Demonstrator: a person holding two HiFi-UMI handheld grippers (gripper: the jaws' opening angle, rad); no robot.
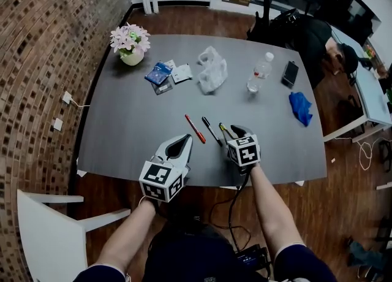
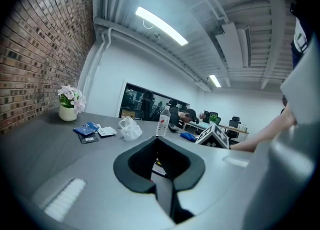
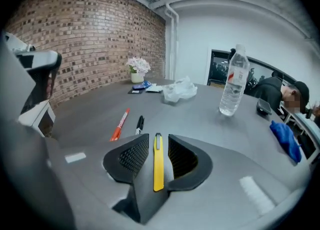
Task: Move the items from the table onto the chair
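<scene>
Right gripper view shows our right gripper (image 3: pixel 158 136) with fingers (image 3: pixel 131 159) apart astride the yellow pen (image 3: pixel 158 166). The pen lies free on the surface (image 3: pixel 200 119) near the red marker (image 3: pixel 119 124), on its right, aligned for a pinch. Only the head view shows the white chair (image 1: pixel 43 238), well left of that marker. Our left gripper (image 2: pixel 158 140) hovers with fingers closed, empty.

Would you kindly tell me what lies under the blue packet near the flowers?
A dark flat packet pokes out from beneath the blue packet; the rest of it is covered, so I cannot identify it.

Open tabletop (image 1: pixel 122 133) left of red pen (image 1: pixel 195 129); bottle (image 1: pixel 260 72), bag (image 1: pixel 212 70) beyond.
</scene>
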